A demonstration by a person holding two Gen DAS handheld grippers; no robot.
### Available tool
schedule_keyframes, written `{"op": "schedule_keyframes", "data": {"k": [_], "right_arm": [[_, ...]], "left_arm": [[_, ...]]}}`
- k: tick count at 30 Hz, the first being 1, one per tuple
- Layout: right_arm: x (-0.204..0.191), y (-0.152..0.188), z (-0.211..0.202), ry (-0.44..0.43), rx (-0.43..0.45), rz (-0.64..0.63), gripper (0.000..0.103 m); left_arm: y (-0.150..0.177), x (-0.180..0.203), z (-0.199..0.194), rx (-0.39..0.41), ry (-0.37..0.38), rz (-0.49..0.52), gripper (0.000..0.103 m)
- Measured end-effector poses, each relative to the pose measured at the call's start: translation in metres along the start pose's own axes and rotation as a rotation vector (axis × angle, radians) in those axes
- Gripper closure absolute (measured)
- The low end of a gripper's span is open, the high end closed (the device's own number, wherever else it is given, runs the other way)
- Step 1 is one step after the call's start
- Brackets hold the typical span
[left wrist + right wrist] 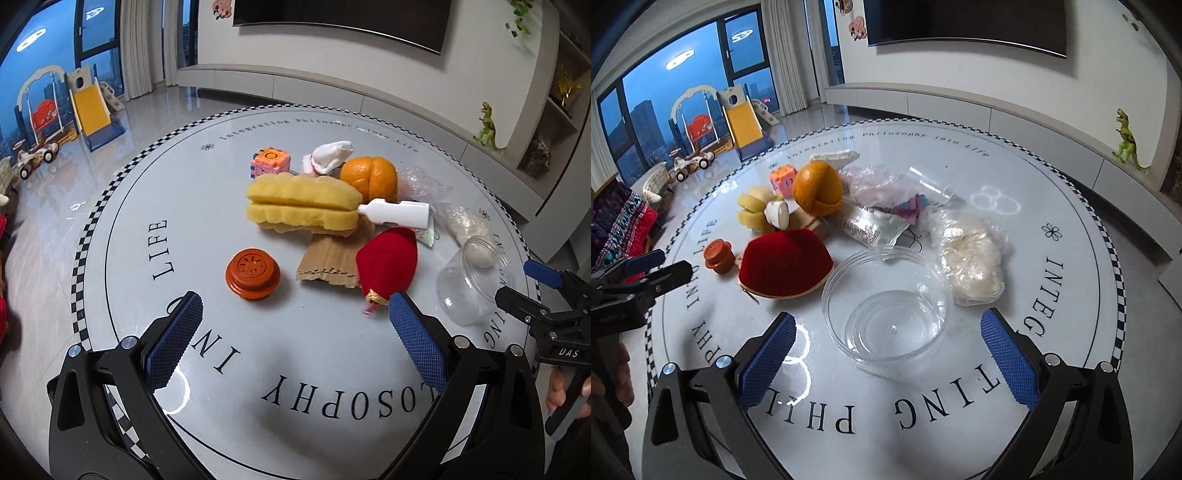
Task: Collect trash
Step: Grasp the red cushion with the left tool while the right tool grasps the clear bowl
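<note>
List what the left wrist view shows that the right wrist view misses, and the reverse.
Only the left wrist view shows the torn cardboard piece flat under the sponge, and the left gripper with its jaws wide apart.

Only the right wrist view shows the silver sachet, the blue and purple scrap and the right gripper with its jaws open around the clear jar.

Both show the jar, red pouch, orange lid, yellow sponge, orange, pink cube and round table.

Black tongs [295,306], blue textured pads [175,339], silver screws
</note>
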State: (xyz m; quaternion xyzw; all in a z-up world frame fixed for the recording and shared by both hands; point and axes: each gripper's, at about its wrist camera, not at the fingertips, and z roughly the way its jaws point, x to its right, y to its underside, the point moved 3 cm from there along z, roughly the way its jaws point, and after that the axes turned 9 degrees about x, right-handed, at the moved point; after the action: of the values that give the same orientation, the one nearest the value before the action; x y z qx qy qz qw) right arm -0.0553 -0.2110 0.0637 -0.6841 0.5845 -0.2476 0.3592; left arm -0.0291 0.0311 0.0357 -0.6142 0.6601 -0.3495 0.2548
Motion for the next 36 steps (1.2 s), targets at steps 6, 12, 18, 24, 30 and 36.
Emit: {"op": "schedule_keyframes", "data": {"k": [6, 12, 18, 24, 30, 36], "right_arm": [[0.022, -0.007, -0.006, 0.01, 0.014, 0.078, 0.003], [0.031, -0.011, 0.027, 0.045, -0.064, 0.125, 0.028], [0.034, 0.004, 0.056, 0.06, -0.171, 0.137, 0.063], [0.046, 0.009, 0.051, 0.012, -0.165, 0.198, 0.093], [0.053, 0.012, 0.044, 0.0, -0.152, 0.206, 0.093], [0.043, 0.008, 0.035, -0.009, -0.131, 0.195, 0.093]], "left_arm": [[-0.003, 0.028, -0.001, 0.013, 0.041, 0.053, 0.005], [-0.005, 0.049, 0.016, 0.006, 0.055, 0.11, 0.005], [-0.006, 0.066, 0.035, -0.007, 0.079, 0.159, 0.005], [-0.005, 0.078, 0.049, -0.006, 0.082, 0.216, 0.008], [0.0, 0.085, 0.065, -0.043, 0.102, 0.234, 0.047], [0.003, 0.08, 0.055, -0.028, 0.131, 0.209, 0.05]]}}
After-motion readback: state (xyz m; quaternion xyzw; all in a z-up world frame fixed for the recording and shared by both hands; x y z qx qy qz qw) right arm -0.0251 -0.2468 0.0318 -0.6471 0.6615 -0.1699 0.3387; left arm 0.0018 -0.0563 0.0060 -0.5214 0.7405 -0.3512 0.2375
